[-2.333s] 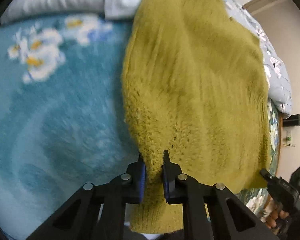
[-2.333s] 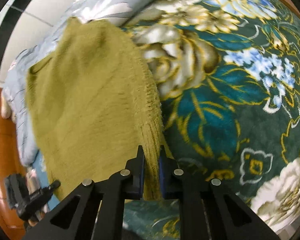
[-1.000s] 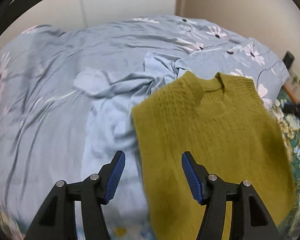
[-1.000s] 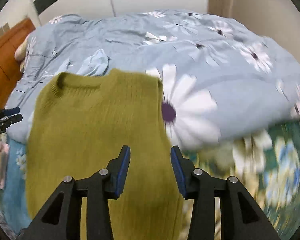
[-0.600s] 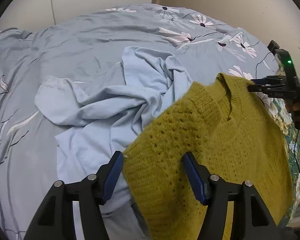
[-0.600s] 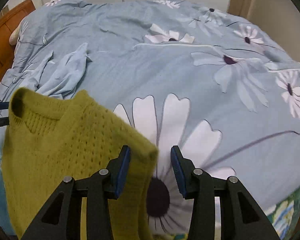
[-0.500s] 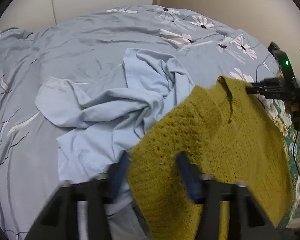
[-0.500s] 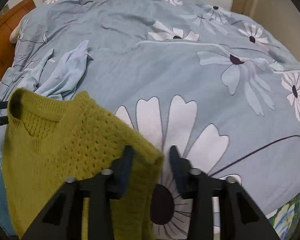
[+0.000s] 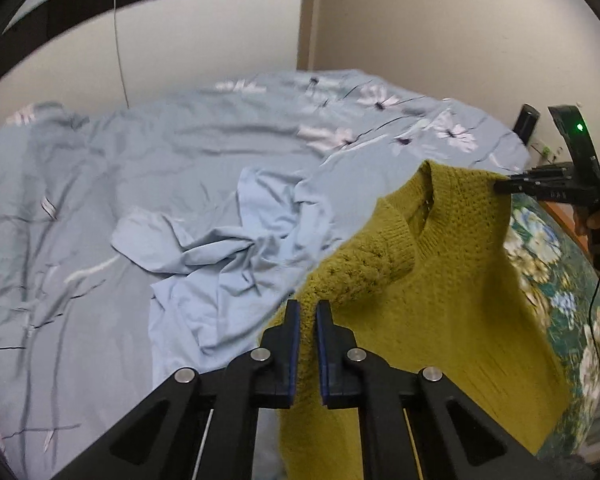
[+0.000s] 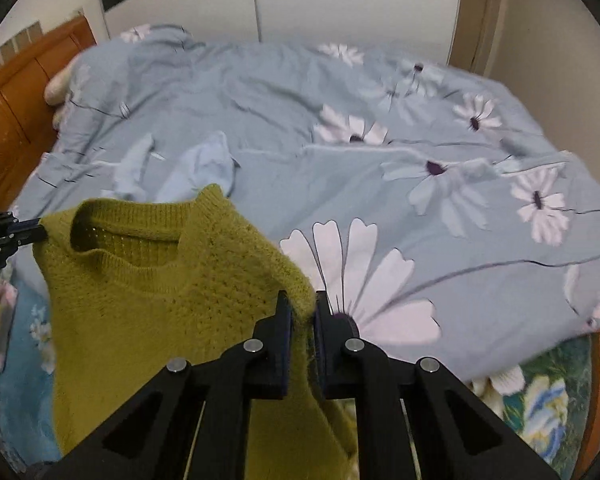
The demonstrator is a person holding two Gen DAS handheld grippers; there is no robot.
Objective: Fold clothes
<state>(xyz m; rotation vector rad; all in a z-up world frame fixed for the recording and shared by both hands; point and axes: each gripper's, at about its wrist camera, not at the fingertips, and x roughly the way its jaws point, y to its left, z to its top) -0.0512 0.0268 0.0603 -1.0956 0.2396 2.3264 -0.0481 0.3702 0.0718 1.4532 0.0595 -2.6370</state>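
An olive-yellow knitted vest hangs in the air by its two shoulders, neck opening up, above the bed's near edge. My left gripper is shut on one shoulder. My right gripper is shut on the other shoulder of the vest. The right gripper also shows in the left wrist view, and the left gripper shows in the right wrist view. The vest's lower hem is out of view.
A crumpled light-blue garment lies on the blue-grey daisy-print duvet behind the vest. A dark green floral blanket covers the bed's near edge. A wooden headboard is at the left. Walls stand behind the bed.
Both grippers went from open around the vest's shoulders to shut on them, and the vest has been lifted off the bed so it hangs between them.
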